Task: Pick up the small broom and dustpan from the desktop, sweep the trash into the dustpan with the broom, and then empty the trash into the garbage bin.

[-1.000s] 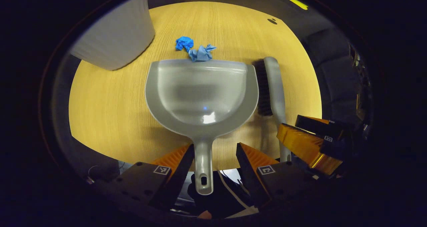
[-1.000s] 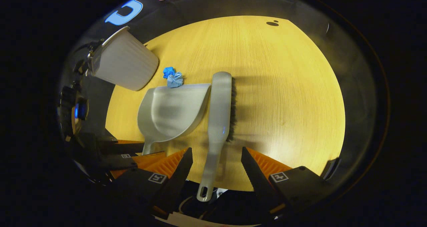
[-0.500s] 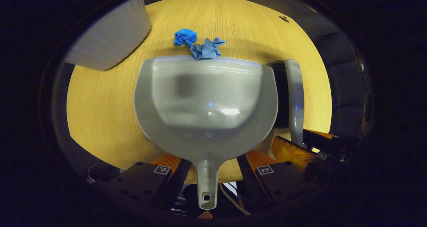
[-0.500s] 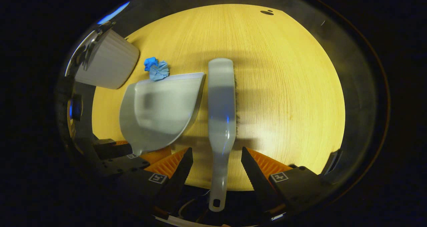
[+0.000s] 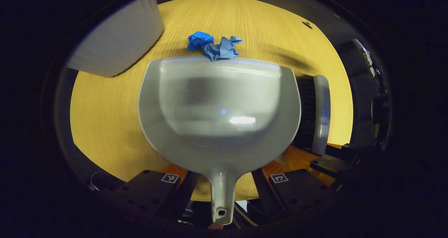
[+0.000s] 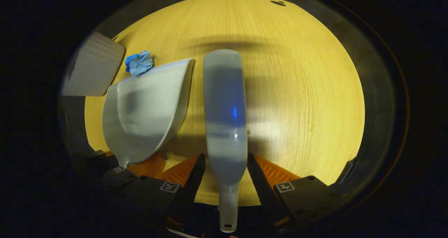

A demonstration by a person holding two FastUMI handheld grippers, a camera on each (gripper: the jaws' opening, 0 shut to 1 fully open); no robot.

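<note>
Both tongs stand apart: left tongs [image 5: 224,182] straddle the dustpan [image 5: 219,108] handle, right tongs [image 6: 224,175] the broom [image 6: 224,126]; closing off-centre could skew either.

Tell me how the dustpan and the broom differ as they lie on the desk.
The dustpan is a wide, scooped bowl; the broom is long and narrow. The dustpan's open lip touches the blue trash; the broom lies beside the dustpan, clear of the trash. The broom carries dark bristles along one side; the dustpan has none. Both are grey, with handles pointing toward the grippers.
</note>
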